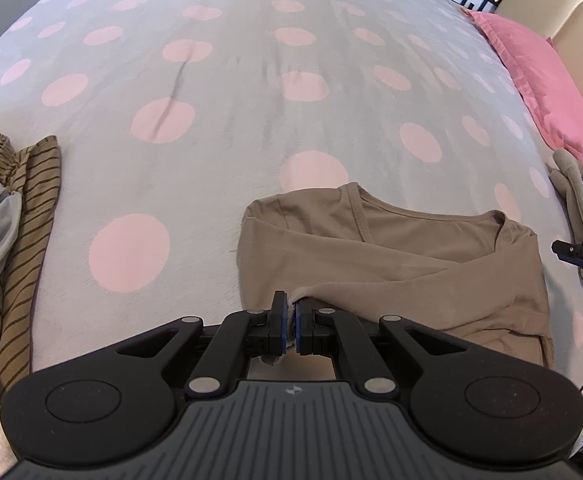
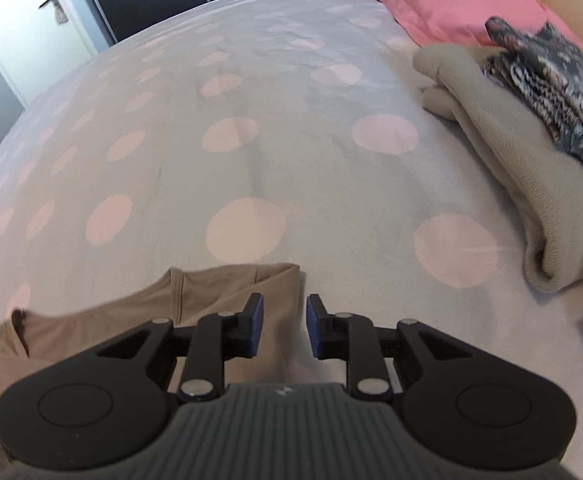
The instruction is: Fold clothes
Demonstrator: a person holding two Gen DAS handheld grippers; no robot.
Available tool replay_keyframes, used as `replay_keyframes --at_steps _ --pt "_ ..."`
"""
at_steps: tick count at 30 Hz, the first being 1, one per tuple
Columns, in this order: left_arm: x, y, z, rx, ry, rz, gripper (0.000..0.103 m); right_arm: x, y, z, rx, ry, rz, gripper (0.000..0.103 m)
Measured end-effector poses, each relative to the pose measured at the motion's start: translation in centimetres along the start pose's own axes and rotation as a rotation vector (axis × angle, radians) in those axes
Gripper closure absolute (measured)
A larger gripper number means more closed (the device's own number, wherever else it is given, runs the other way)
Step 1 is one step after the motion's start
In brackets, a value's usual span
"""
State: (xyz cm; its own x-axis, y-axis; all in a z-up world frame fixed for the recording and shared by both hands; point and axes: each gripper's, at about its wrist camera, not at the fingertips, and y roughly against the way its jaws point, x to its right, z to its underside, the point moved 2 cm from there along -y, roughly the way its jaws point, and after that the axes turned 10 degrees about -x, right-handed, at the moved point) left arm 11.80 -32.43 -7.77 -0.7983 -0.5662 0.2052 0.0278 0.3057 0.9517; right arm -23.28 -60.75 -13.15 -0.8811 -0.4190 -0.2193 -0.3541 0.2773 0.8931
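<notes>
Left gripper (image 1: 290,322) is pinched nearly closed on a pale cuff or hem edge of the tan shirt (image 1: 411,264), the cloth caught between its blue pads at the garment's near left side. Ahead of it and to the right, the shirt lies flat on the dotted bedspread (image 1: 219,128) with its sleeves crossed over the body and its neckline at the far edge, so its long axis runs away from the gripper toward the collar. The left hand is plainly the nearer one. Right gripper (image 2: 284,328) hovers over the shirt's right edge with its jaws parted a moderate way and nothing between them. Any further fold looks to turn on carrying the held edge toward the collar. A folded stack (image 2: 531,152) sits to the right, a striped heap (image 1: 23,240) to the left.
</notes>
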Motion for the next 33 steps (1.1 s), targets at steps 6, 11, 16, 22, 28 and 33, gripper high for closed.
replay_keyframes --at_steps 6,11,16,22,28,33 --pt "-0.3 -0.8 -0.6 -0.013 -0.005 -0.012 0.101 -0.3 -2.9 -0.8 -0.060 -0.035 -0.009 0.060" --pt "-0.5 -1.5 -1.1 -0.024 -0.009 -0.021 0.101 0.4 -3.5 -0.8 -0.054 -0.057 -0.025 0.101" --pt "-0.8 -2.9 -1.5 -0.049 0.000 -0.052 0.101 0.8 -4.0 -1.6 -0.014 -0.067 0.043 0.102" --pt "-1.6 -3.3 -1.6 -0.020 0.030 -0.098 0.086 0.5 -4.3 -1.7 -0.006 -0.034 0.087 0.096" --pt "-1.8 -2.2 -1.0 0.016 0.038 -0.083 0.078 0.2 -2.0 -1.1 0.019 0.013 0.094 0.089" --pt "-2.0 -1.2 -0.5 0.044 0.044 -0.069 0.063 -1.2 0.2 1.0 0.017 0.115 0.077 0.080"
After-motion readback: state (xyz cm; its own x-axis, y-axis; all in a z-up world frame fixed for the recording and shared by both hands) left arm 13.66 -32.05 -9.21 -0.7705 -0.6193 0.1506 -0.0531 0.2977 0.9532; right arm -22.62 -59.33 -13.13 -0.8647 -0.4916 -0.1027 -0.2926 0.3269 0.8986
